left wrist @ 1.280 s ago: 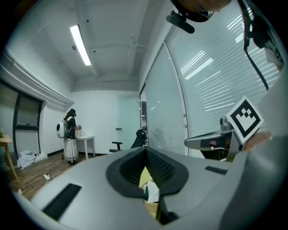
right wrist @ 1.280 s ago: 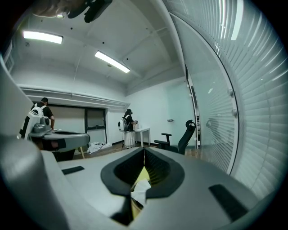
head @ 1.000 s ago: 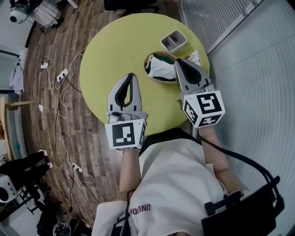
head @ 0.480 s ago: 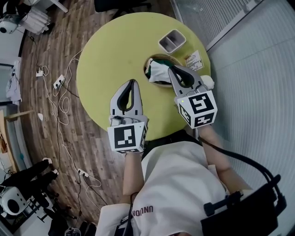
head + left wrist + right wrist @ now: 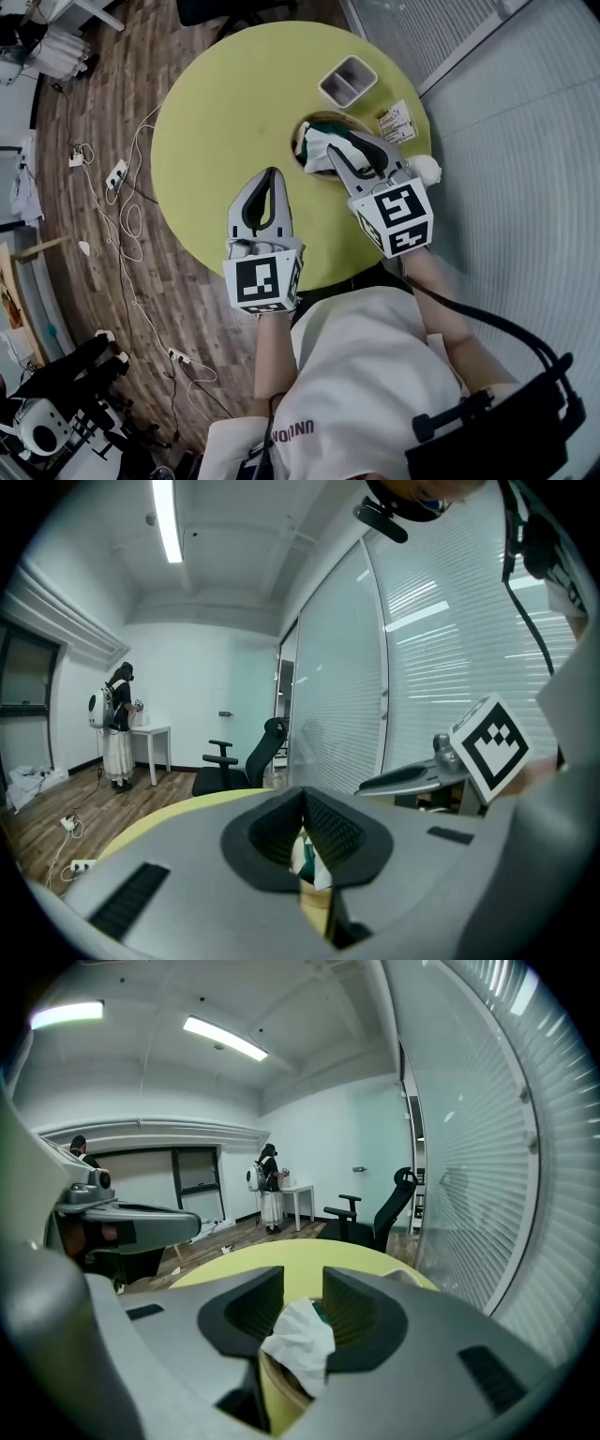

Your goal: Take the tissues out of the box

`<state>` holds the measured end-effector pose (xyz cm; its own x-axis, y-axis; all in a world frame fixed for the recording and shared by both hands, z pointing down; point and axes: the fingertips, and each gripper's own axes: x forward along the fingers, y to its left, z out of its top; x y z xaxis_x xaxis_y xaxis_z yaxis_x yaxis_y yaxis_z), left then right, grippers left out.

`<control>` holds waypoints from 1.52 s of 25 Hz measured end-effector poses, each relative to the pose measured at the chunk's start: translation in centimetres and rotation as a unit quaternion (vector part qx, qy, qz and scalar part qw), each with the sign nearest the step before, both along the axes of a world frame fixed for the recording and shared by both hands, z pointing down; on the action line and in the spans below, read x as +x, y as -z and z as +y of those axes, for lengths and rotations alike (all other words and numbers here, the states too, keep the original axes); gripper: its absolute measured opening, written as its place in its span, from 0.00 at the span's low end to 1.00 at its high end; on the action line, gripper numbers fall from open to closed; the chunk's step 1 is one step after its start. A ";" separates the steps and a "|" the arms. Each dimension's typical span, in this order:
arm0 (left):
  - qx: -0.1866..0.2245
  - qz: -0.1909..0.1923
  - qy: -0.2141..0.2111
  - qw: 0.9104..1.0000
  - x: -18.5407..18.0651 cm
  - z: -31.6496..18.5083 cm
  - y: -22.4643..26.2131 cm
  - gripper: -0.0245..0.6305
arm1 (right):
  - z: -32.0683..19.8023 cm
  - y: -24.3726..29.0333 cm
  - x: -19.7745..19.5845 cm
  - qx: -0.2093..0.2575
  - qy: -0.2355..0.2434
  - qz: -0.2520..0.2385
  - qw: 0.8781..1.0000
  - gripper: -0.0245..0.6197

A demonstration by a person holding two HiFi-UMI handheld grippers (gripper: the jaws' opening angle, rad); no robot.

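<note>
A round, wood-rimmed tissue box (image 5: 314, 172) sits in the yellow-green table (image 5: 225, 103), and a white tissue (image 5: 319, 145) sticks up out of it. My right gripper (image 5: 341, 150) reaches over the box from the right. Its jaws have just been opening and now stand apart. In the right gripper view the tissue (image 5: 300, 1340) rises in the gap of the right gripper (image 5: 303, 1283), and the pads are not pressing on it. My left gripper (image 5: 270, 174) is shut and empty, left of the box and nearer me. The tissue (image 5: 305, 855) shows beyond the left gripper (image 5: 302, 794).
A crumpled white tissue ball (image 5: 427, 170) lies at the table's right edge beside the right gripper. A small grey container (image 5: 347, 82) and a printed card (image 5: 397, 122) are behind the box. A slatted glass wall (image 5: 525, 112) runs along the right, and cables (image 5: 117, 225) cross the wooden floor.
Both grippers have come down toward the box. The right gripper's jaws have parted around the tissue. The crumpled tissue ball has come into view beside the right gripper.
</note>
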<state>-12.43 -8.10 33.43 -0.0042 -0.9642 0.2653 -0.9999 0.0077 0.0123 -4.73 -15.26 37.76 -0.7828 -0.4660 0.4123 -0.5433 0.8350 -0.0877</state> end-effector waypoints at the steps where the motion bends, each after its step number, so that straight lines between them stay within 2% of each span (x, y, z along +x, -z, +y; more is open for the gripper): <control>1: -0.003 0.001 -0.001 1.000 -0.1 0.0 -0.2 0.06 | 0.0 -0.1 -0.1 -0.001 0.001 0.003 1.000 0.24; 17: -0.032 0.016 -0.018 0.999 0.1 -0.2 -2.3 0.06 | 0.8 -2.9 -1.1 -0.024 0.030 0.047 0.998 0.35; 38: -0.043 0.026 -0.009 0.999 -0.2 0.1 -3.3 0.06 | 2.1 -5.9 -1.5 -0.050 0.049 0.081 0.994 0.41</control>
<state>-12.66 -7.98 36.69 0.0297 -0.9376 0.3466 -0.9979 -0.0077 0.0646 -6.21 -13.20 43.62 -0.7415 -0.3407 0.5780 -0.4736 0.8760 -0.0913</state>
